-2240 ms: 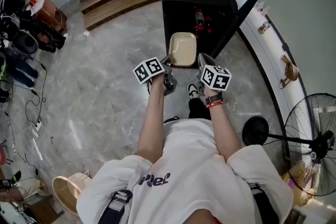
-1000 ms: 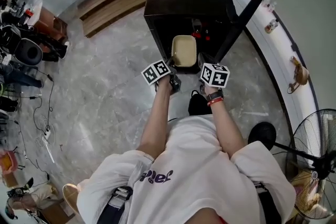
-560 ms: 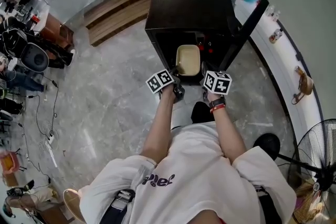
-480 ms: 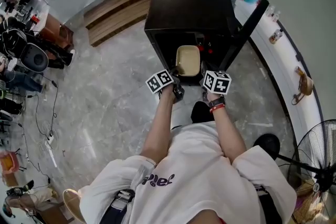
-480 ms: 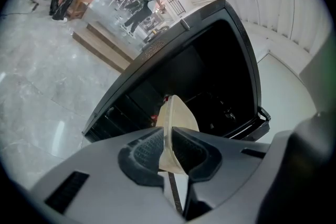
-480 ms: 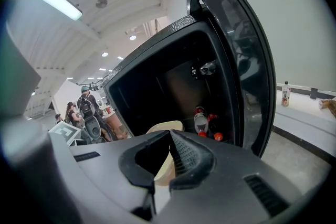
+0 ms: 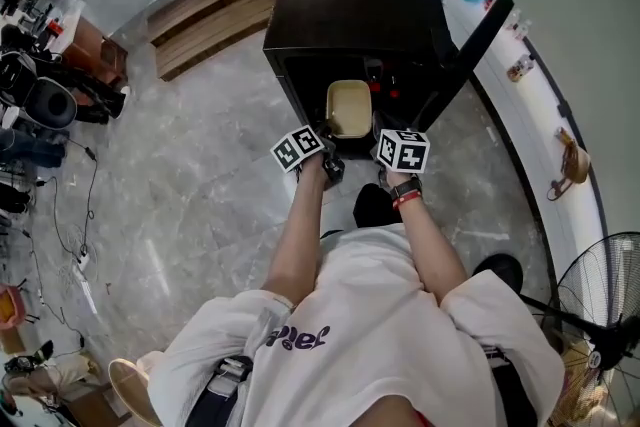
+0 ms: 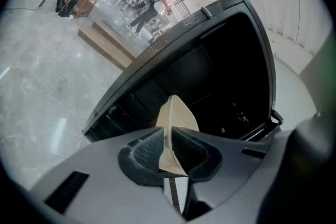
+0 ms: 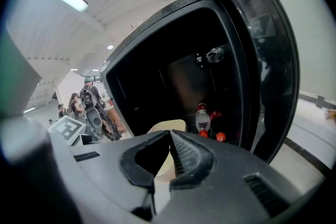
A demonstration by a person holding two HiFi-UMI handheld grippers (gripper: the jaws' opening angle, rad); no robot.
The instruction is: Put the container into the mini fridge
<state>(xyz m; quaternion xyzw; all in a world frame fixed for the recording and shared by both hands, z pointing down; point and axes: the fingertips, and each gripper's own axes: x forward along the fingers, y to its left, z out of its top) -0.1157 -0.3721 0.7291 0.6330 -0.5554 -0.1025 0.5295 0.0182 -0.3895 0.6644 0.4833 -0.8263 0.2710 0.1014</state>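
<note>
The beige container [image 7: 348, 108] is a shallow rounded-rectangle tub that I carry between both grippers at the mouth of the black mini fridge [image 7: 355, 5]. The fridge door [image 7: 470, 45] stands swung open to the right. My left gripper [image 7: 329, 127] is shut on the tub's left rim [image 8: 176, 113], and the thin edge shows pinched between its pads [image 8: 149, 147]. The right gripper [image 7: 378, 127] is shut on the right rim, with the container [image 9: 167, 127] clamped between its jaws. The far end of the tub sits at the dark fridge opening [image 8: 215, 81].
Red-capped bottles [image 9: 203, 119] stand low inside the fridge, at the right. A white curved ledge [image 7: 540, 115] runs along the right, with a floor fan [image 7: 600, 315] beyond it. Wooden steps [image 7: 210, 10], people and gear [image 7: 40, 85] lie to the left on the marble floor.
Both grippers have carried the container forward and lower, from out in front of the fridge to its open mouth. The grip on both rims is unchanged.
</note>
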